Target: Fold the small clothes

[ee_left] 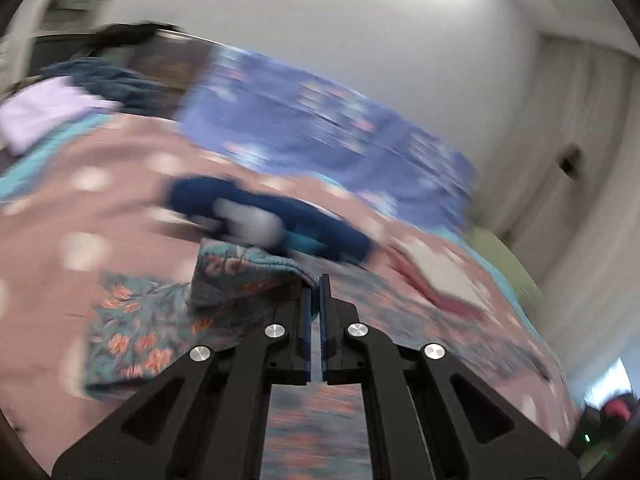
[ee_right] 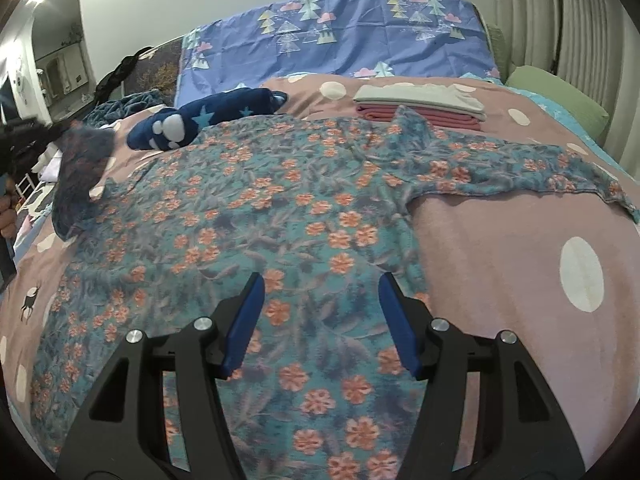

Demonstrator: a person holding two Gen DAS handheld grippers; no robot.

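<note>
Right gripper (ee_right: 320, 320) hovers low in its frame, blue pads spread wide, gripping nothing, directly over the teal cotton garment with orange flowers (ee_right: 256, 216). That garment lies flat on the pink polka-dot blanket (ee_right: 520, 256), body running from bottom centre up, one sleeve stretched toward the right edge. Over at the left edge the other sleeve is lifted: the left gripper (ee_left: 316, 292) has its jaws pinched nearly together on that floral fabric, so the fold likely swings rightward. Beyond, upper right, a folded pink-and-grey clothes stack (ee_right: 420, 106).
</note>
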